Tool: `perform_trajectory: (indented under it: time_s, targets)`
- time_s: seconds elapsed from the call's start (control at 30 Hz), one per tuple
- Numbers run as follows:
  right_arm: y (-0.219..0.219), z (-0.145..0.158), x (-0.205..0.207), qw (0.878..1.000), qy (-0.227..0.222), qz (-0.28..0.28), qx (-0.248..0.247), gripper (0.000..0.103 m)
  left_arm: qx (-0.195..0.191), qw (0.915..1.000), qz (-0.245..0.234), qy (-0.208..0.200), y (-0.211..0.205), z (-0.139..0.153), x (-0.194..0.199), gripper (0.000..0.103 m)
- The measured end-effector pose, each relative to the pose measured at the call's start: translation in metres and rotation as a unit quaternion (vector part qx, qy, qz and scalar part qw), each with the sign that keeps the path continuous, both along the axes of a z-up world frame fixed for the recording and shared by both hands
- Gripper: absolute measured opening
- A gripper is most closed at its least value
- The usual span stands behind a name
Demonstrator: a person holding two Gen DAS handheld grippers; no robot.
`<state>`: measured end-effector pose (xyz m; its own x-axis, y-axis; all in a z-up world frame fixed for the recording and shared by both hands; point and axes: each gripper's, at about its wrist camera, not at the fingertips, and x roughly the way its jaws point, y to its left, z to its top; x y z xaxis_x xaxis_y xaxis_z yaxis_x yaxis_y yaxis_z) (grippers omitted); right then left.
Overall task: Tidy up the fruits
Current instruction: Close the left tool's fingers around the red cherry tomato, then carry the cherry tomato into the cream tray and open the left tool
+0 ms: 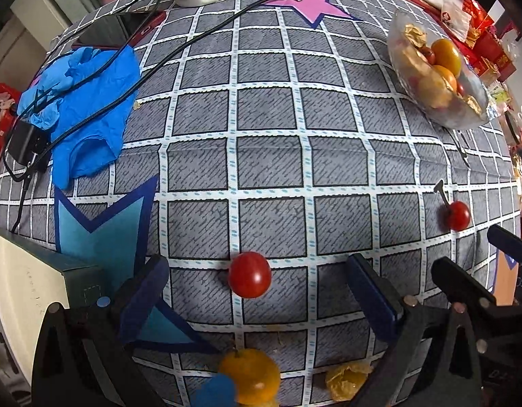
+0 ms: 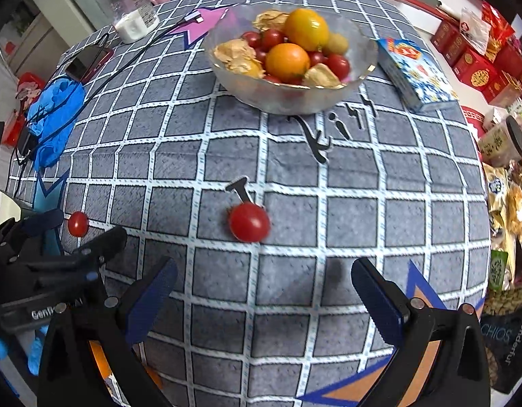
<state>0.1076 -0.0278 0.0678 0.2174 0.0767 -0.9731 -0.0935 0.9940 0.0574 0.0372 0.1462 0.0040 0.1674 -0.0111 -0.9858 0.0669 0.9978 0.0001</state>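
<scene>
My left gripper point(image 1: 257, 291) is open just above the checked cloth, and a red cherry tomato point(image 1: 249, 278) lies between its blue fingers. Under it lie an orange fruit point(image 1: 252, 374) and a papery husked fruit point(image 1: 345, 380). A second cherry tomato point(image 1: 458, 215) lies to the right. In the right wrist view that tomato point(image 2: 249, 221) sits just ahead of my open right gripper point(image 2: 261, 295); the left gripper's tomato point(image 2: 78, 223) shows at the far left. A glass bowl point(image 2: 328, 98) holds oranges, tomatoes and husked fruits; the bowl point(image 1: 464, 115) also shows at the right.
Blue gloves point(image 1: 88, 101), a black cable and charger point(image 1: 27, 146) and a phone point(image 1: 122, 30) lie at the left. A white jar point(image 2: 132, 10) stands at the back. A blue box point(image 2: 413, 71) lies right of the bowl. Snack packets crowd the right edge point(image 2: 508, 203).
</scene>
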Motion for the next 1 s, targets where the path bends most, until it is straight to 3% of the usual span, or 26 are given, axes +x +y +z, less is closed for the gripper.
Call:
perform_trajectory:
  time_s: [0.37,0.47,0.57,0.67,0.73,0.8,1.0]
  targets:
    - [0.001,-0.004,0.018,1.0,0.001,-0.003,0.005,0.103,0.0,0.9999,-0.001,0.013,0.002,-0.001,0.011,0.102]
    - [0.008,-0.007,0.024,1.0,0.007,0.014,0.009,0.084,0.0,0.9999,-0.01,0.006,-0.001,0.003,0.004,0.09]
    - [0.021,-0.008,0.027,1.0,0.003,0.031,0.004,0.081,0.001,0.9996,-0.027,-0.001,-0.008,0.009,-0.002,0.07]
    - [0.036,-0.008,0.029,0.999,-0.006,0.046,-0.012,0.061,0.0,0.9994,-0.034,-0.004,-0.011,0.013,-0.001,0.044]
    - [0.042,-0.007,0.029,0.998,-0.007,0.055,-0.015,0.036,-0.001,0.9995,-0.031,-0.005,-0.012,0.015,0.0,0.021]
    - [0.041,-0.007,0.029,0.999,-0.004,0.049,-0.004,0.023,-0.013,0.9996,-0.025,0.0,-0.008,0.016,0.002,0.021]
    - [0.024,-0.001,0.014,0.999,-0.003,0.024,0.046,0.023,-0.064,0.9975,-0.019,-0.025,0.016,0.033,-0.013,0.021]
